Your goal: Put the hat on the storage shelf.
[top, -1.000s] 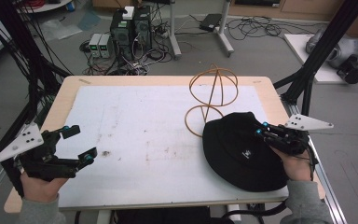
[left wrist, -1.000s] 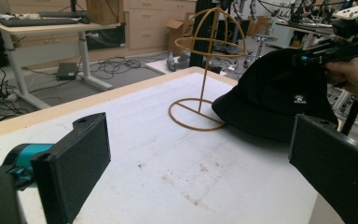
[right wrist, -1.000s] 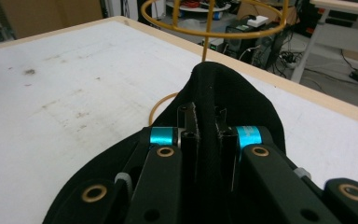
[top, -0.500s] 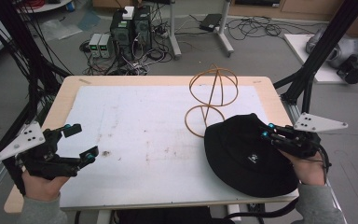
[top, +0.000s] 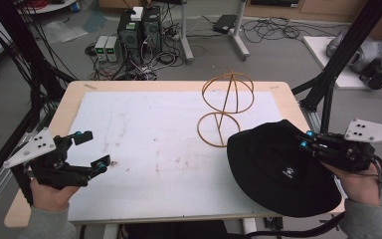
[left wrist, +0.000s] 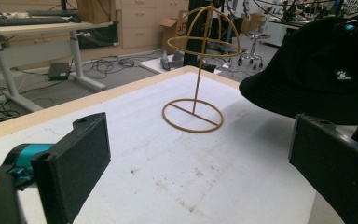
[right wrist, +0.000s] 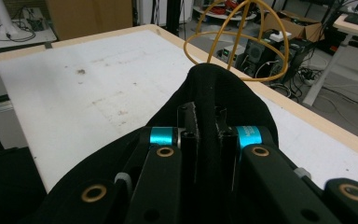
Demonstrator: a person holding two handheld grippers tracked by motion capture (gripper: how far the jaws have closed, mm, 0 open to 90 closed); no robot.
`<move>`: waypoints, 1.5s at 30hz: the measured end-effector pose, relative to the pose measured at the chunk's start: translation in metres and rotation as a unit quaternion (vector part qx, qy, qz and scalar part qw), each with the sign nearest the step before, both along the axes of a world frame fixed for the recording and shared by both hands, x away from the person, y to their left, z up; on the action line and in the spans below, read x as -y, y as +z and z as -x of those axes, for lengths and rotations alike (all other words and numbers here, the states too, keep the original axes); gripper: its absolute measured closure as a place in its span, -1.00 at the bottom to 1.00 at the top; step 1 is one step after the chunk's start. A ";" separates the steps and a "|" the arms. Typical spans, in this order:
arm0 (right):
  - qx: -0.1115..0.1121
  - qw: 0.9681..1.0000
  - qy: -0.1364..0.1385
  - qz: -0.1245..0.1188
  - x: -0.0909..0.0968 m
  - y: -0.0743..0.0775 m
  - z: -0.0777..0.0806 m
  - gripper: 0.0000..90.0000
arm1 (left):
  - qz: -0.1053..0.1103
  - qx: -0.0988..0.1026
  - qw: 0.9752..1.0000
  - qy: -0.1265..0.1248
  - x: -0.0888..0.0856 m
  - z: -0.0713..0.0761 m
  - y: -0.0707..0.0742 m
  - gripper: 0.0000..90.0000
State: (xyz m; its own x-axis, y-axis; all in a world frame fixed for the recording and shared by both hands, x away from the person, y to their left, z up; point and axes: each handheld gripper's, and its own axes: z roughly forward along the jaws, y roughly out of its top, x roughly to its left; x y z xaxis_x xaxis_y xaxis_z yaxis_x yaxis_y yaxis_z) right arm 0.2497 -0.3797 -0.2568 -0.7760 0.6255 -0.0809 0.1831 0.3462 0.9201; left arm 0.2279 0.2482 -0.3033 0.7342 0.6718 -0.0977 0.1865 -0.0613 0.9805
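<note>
A black bucket hat (top: 271, 164) with a small white emblem hangs lifted over the table's right front corner. My right gripper (top: 306, 140) is shut on a fold of the black bucket hat (right wrist: 205, 135), and the cloth drapes down around both jaws. A golden wire hat stand (top: 226, 107) with a round base and a dome top stands upright behind the hat. From the left gripper view the golden wire hat stand (left wrist: 198, 74) rises ahead, with the black bucket hat (left wrist: 321, 74) to its right. My left gripper (top: 90, 149) hovers open at the front left, nothing between its jaws.
A stained white mat (top: 154, 144) covers the wooden table (top: 69, 94). Black frame posts (top: 338, 64) rise at both sides. Computers, cables and desk legs crowd the floor beyond the far edge.
My right gripper has risen and drawn toward the right front edge with the hat, which now hangs off the table instead of lying on it. The left gripper has stayed put.
</note>
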 end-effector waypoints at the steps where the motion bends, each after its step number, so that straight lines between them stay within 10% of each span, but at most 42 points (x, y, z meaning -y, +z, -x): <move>1: 0.002 1.000 0.002 -0.002 0.002 0.002 0.001 0.88 | -0.001 -0.001 1.000 0.000 0.000 0.000 0.000 -0.87; 45: 0.047 0.999 0.004 -0.005 0.029 0.116 0.004 0.88 | 0.014 -0.006 1.000 -0.012 0.002 -0.003 -0.004 -0.87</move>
State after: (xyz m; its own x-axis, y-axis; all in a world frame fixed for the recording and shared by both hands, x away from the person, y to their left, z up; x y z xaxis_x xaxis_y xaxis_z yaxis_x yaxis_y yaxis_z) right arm 0.2460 -0.4089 -0.1408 -0.7702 0.6204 -0.1478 0.0923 0.3378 0.9367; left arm 0.2304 0.2462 -0.3075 0.7489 0.6509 -0.1247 0.1970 -0.0390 0.9796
